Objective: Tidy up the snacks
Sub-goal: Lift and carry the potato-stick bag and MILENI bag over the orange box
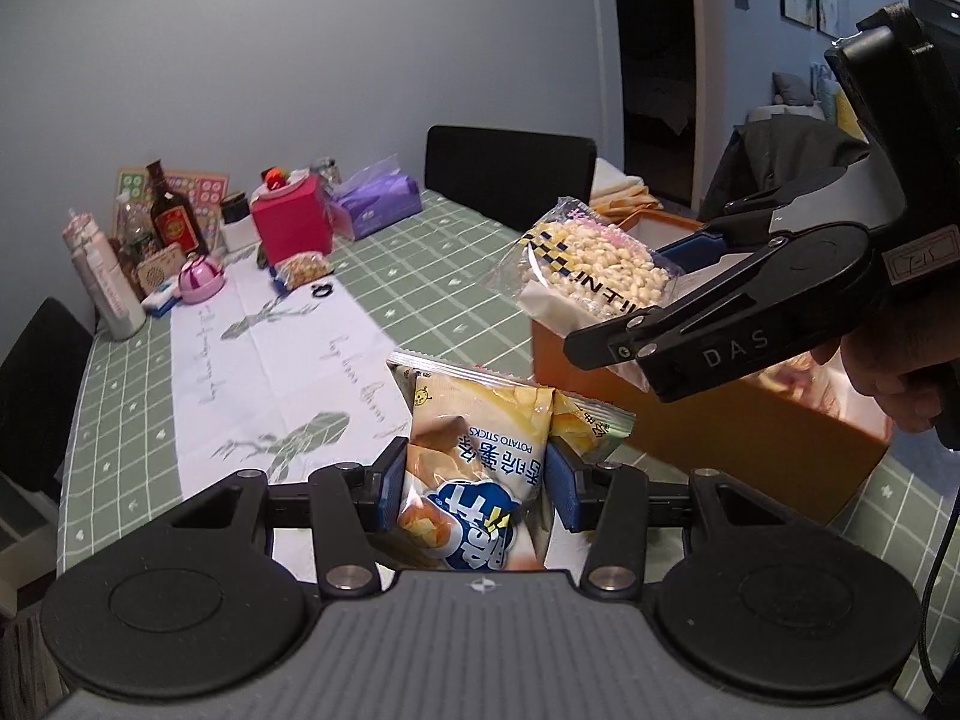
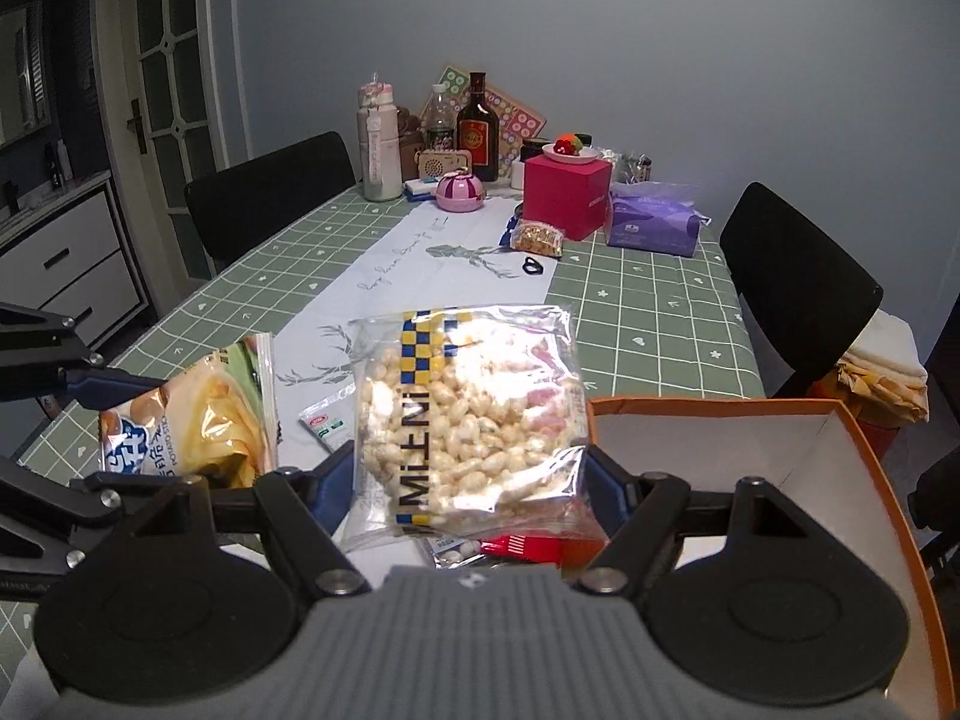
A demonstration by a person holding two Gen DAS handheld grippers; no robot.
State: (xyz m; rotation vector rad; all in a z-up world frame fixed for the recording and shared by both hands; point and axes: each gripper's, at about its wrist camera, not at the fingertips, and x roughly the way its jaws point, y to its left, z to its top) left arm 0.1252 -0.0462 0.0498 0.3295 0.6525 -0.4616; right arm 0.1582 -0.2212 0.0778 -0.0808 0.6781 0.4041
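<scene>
My left gripper [image 1: 474, 480] is shut on a yellow potato sticks bag [image 1: 474, 438] and holds it above the table; the bag also shows in the right wrist view [image 2: 198, 420]. My right gripper [image 2: 468, 480] is shut on a clear bag of puffed white snacks [image 2: 468, 408], held over the near left edge of the orange box [image 2: 870, 438]. In the left wrist view the right gripper [image 1: 678, 294] holds that snack bag [image 1: 594, 258] above the orange box [image 1: 750, 444]. A small white and green packet [image 2: 324, 423] lies on the table. A red packet [image 2: 522, 543] shows under the right gripper.
The green checked table [image 2: 630, 312] has a white runner [image 1: 270, 348]. At its far end stand a red box [image 2: 564, 198], a purple tissue pack [image 2: 654, 222], a dark bottle [image 2: 477, 126], a pink tumbler [image 2: 378, 144] and a small nut bag [image 2: 537, 237]. Black chairs [image 2: 792, 276] flank it.
</scene>
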